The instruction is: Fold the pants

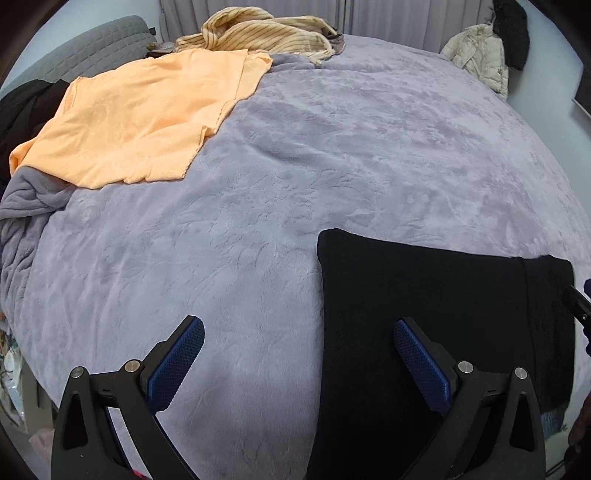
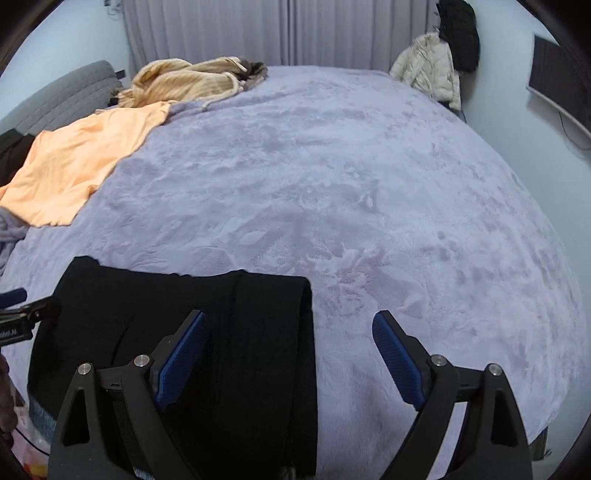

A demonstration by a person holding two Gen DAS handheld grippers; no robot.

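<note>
The black pants (image 1: pixel 424 295) lie folded in a flat rectangle on the near edge of the bed; they also show in the right wrist view (image 2: pixel 177 302). My left gripper (image 1: pixel 297 339) is open and empty, straddling the pants' left edge from above. My right gripper (image 2: pixel 288 332) is open and empty, straddling the pants' right edge. The right gripper's tip shows at the far right of the left wrist view (image 1: pixel 578 306), and the left gripper's tip at the far left of the right wrist view (image 2: pixel 26 314).
A lavender plush blanket (image 1: pixel 332 166) covers the bed. An orange shirt (image 1: pixel 140 118) and a striped beige garment (image 1: pixel 258 33) lie at the far left. A grey headboard (image 1: pixel 92 51) stands behind. A cream jacket (image 2: pixel 428 70) hangs at the far right.
</note>
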